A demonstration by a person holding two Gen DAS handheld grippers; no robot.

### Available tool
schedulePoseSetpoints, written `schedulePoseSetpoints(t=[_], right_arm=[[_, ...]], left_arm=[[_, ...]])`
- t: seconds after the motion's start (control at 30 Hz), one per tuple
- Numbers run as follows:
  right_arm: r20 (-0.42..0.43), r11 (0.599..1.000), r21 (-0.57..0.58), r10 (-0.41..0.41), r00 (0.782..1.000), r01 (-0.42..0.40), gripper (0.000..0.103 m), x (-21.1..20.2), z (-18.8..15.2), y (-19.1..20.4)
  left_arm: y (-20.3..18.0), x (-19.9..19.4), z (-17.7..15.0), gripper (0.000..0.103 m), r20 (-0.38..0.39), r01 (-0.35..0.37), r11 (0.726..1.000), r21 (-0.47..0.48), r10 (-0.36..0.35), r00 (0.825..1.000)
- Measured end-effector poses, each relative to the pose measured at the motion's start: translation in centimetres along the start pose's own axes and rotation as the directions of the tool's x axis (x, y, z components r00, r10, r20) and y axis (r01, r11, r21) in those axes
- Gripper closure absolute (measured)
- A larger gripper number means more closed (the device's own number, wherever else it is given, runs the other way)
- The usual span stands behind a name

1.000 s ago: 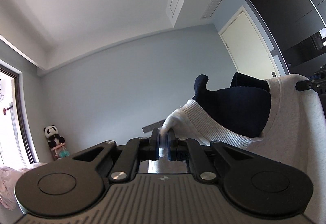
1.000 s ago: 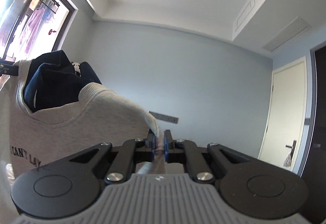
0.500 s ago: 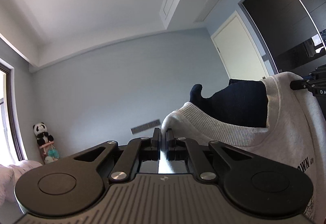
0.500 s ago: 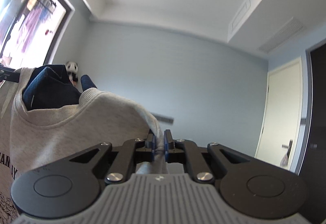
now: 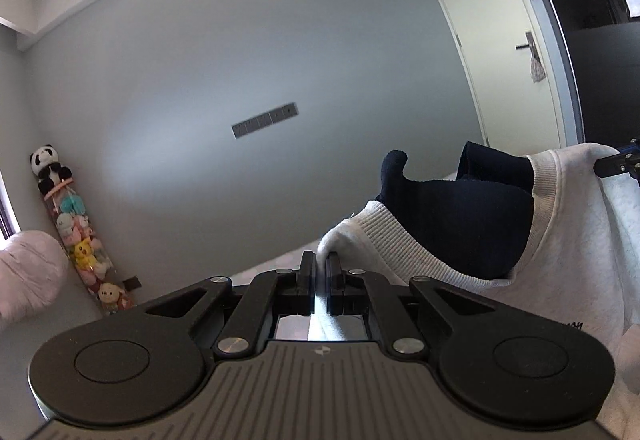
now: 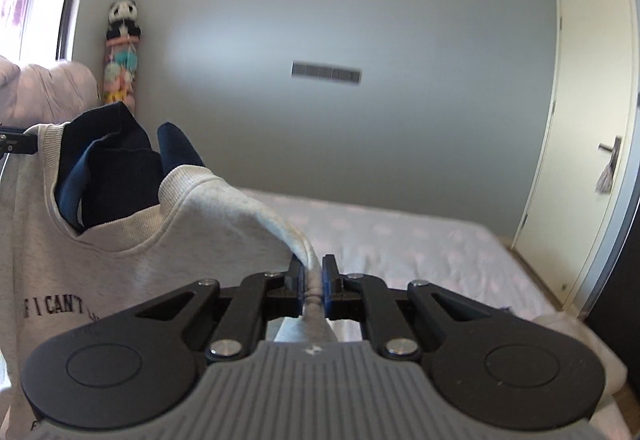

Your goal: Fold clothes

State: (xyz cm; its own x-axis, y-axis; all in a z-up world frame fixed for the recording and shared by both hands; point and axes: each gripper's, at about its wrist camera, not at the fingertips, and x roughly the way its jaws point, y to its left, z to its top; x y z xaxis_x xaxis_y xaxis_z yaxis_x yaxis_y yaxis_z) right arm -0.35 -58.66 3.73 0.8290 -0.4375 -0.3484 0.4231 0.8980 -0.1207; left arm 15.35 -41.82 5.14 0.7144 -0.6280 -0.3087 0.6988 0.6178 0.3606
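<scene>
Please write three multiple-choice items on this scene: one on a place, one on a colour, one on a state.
1. Where does the panda toy sit?
A. on the bed
B. atop the plush stack in the corner
C. on the door handle

2. What colour is the garment inside the sweatshirt collar?
A. red
B. green
C. navy

3. How is the right gripper?
A. shut on the sweatshirt
B. wide open
C. holding a hanger

Answers: B, it tops the corner stack; C, dark blue shows in the neckline; A, grey fabric is pinched between its fingers.
</scene>
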Motion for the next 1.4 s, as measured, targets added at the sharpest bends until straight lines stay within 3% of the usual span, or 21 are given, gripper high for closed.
schedulePoseSetpoints(t=[0.2, 0.43, 0.57, 0.63, 0.73, 0.83, 0.93, 1.1, 1.17, 1.4], right_arm=[[-0.138, 1.0, -0.005, 0.018, 0.99, -0.019, 0.093, 12.6, -3.2, 1.6], [-0.273, 0.999, 0.003, 0.041, 0.961, -0.041, 0.092, 21.7, -7.8, 3.2], [-0.317, 0.999, 0.036, 0.05, 0.947, -0.04, 0.077, 24.1, -8.7, 3.1], [-0.32, 0.999, 0.039, 0.039, 0.947, -0.028, 0.066, 23.8, -9.1, 2.7], [-0.326, 0.999, 0.025, 0.036, 0.945, -0.029, 0.064, 22.3, -9.0, 2.8], [-0.342, 0.999, 0.027, 0.051, 0.938, -0.044, 0.063, 19.7, -9.5, 2.7], [-0.366, 0.997, 0.046, 0.08, 0.927, -0.068, 0.06, 16.0, -10.8, 2.9], [-0.406, 0.99, 0.086, 0.135, 0.904, -0.109, 0.05, 8.9, -13.7, 4.1], [-0.419, 0.987, 0.1, 0.157, 0.894, -0.126, 0.046, 6.0, -14.8, 4.8], [-0.399, 0.987, 0.09, 0.159, 0.903, -0.134, 0.037, -2.7, -18.1, 8.1]], left_arm=[[0.5, 9.9, -6.6, 0.1, -0.194, -0.001, 1.0, -0.012, -0.002, 0.981], [1.2, 15.0, -12.7, 0.1, -0.309, 0.037, 0.997, -0.068, -0.056, 0.949], [1.5, 16.3, -13.7, 0.097, -0.345, 0.062, 0.99, -0.125, -0.102, 0.933], [2.2, 16.6, -13.8, 0.095, -0.35, 0.071, 0.985, -0.157, -0.123, 0.929], [2.3, 15.3, -13.9, 0.082, -0.356, 0.084, 0.982, -0.168, -0.14, 0.924], [1.9, 13.3, -14.1, 0.081, -0.368, 0.099, 0.981, -0.166, -0.155, 0.917], [1.5, 10.1, -14.4, 0.079, -0.389, 0.117, 0.978, -0.17, -0.176, 0.904], [0.7, 3.9, -16.0, 0.061, -0.404, 0.153, 0.969, -0.193, -0.221, 0.888], [0.3, 1.6, -16.7, 0.061, -0.419, 0.16, 0.967, -0.199, -0.231, 0.878], [-1.5, -5.1, -19.6, 0.055, -0.472, 0.109, 0.971, -0.212, -0.199, 0.859]])
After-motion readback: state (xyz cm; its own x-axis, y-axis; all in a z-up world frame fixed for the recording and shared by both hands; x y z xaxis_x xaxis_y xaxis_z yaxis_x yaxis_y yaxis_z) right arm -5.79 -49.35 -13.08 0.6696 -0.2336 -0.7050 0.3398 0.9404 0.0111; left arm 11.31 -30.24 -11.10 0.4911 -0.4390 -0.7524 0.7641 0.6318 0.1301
